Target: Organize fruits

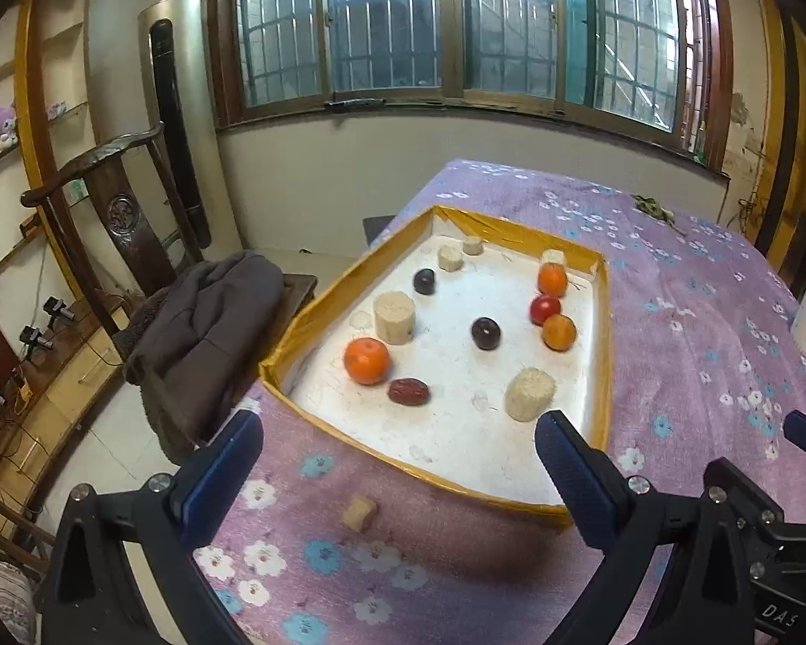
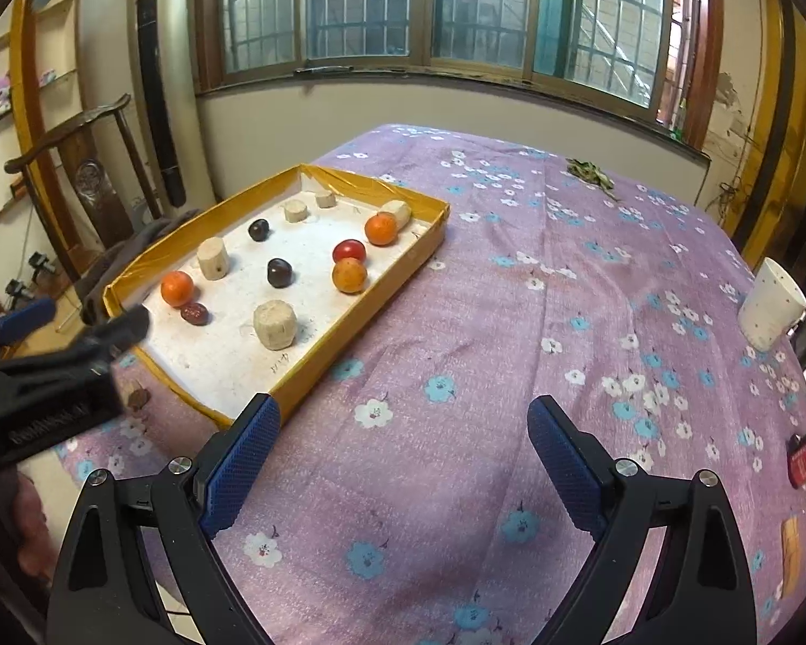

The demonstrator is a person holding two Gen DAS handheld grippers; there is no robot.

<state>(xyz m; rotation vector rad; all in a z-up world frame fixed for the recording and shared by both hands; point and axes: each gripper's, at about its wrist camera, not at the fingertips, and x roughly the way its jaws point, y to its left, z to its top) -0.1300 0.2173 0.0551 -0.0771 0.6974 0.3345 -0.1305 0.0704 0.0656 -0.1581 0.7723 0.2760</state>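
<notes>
The fruits all lie in the yellow-rimmed tray [image 1: 601,322]: a big orange [image 1: 367,360] w/ a red date [image 1: 408,391] just beside it at the near-left corner, two dark plums [image 1: 484,333] mid-tray, and a red fruit [image 1: 545,309] between two small oranges [image 1: 559,331] by the right wall. Pale cork-like cylinders [image 1: 530,394] stand between them. Left gripper [image 1: 397,457] and right gripper [image 2: 403,451] hover w/ jaws wide apart, holding nothing. Whether sorting is early or done I cannot tell. For any pick: come from above, close gently, avoid the cylinders.

Fruits [image 1: 367,360] scattered in yellow-rimmed tray [image 1: 599,376]
</notes>
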